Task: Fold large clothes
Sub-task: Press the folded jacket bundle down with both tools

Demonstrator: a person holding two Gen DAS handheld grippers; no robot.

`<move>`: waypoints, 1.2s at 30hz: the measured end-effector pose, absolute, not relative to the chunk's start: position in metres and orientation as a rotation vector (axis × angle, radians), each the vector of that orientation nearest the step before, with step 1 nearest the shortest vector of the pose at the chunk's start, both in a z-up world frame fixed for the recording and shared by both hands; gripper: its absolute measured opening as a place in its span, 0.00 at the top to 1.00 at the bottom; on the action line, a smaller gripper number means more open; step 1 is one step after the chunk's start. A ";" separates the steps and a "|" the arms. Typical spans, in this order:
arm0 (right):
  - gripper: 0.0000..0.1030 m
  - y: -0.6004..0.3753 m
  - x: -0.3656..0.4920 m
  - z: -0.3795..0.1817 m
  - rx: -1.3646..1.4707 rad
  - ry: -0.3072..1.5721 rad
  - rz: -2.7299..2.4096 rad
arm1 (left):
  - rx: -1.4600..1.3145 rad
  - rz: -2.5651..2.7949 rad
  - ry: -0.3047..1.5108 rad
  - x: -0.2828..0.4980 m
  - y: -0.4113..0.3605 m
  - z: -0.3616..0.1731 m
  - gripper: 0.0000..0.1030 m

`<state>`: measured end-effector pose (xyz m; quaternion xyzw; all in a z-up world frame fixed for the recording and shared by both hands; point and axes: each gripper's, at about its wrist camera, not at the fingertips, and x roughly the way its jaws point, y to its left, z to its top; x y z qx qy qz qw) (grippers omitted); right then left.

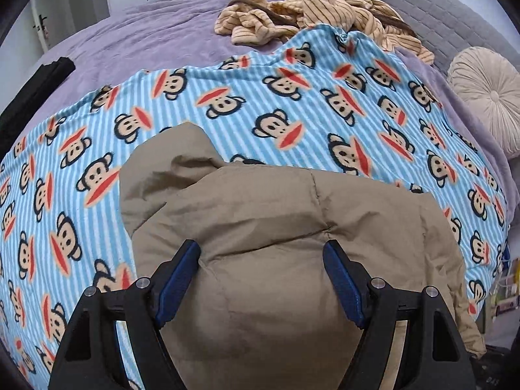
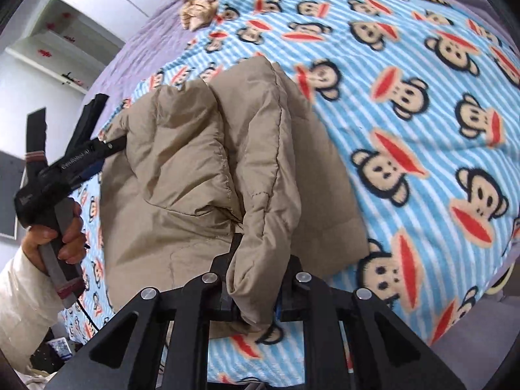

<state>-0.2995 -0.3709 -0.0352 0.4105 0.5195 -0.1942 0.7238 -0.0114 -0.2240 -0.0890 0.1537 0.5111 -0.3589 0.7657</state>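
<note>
The tan padded jacket (image 1: pixel 260 227) lies bunched on the monkey-print blanket (image 1: pixel 325 97), which covers the bed; the striped beige garment (image 1: pixel 308 6) sits beyond the jacket, near the blanket's far edge.

My right gripper (image 2: pixel 256 295) has its jaws clamped on a thick fold at the jacket's near edge. My left gripper (image 1: pixel 261 276) hovers over the jacket's near bulge, jaws wide apart, nothing pinched. A hand (image 2: pixel 61 227) holds its handle beside the jacket.

Handling, my judgement: quilted fill, so light, soft and springy; the smooth shell looks slippery. Folds will puff back. I'd take hold at stitched seams or the hem, where layers bunch, rather than on a smooth panel.
</note>
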 end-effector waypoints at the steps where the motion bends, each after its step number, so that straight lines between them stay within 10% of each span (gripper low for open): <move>1: 0.84 -0.378 -0.306 -0.040 0.956 1.144 -0.424 | 0.344 -0.777 1.108 -0.014 -0.227 -0.088 0.24; 12: 0.34 -0.455 -0.300 0.014 1.011 0.948 -0.302 | 0.333 -0.735 1.120 -0.014 -0.231 -0.094 0.24; 18: 0.33 -0.458 -0.211 -0.049 1.111 1.055 -0.119 | 0.340 -0.707 1.120 -0.016 -0.234 -0.094 0.24; 19: 0.34 -0.458 -0.201 -0.059 1.137 1.073 -0.120 | 0.343 -0.699 1.119 -0.018 -0.236 -0.094 0.24; 21: 0.81 -0.457 -0.188 -0.069 1.117 1.103 -0.142 | 0.344 -0.704 1.121 -0.024 -0.243 -0.094 0.24; 36: 0.87 -0.469 -0.215 -0.122 0.984 1.203 -0.209 | 0.375 -0.714 1.096 -0.065 -0.207 -0.059 0.18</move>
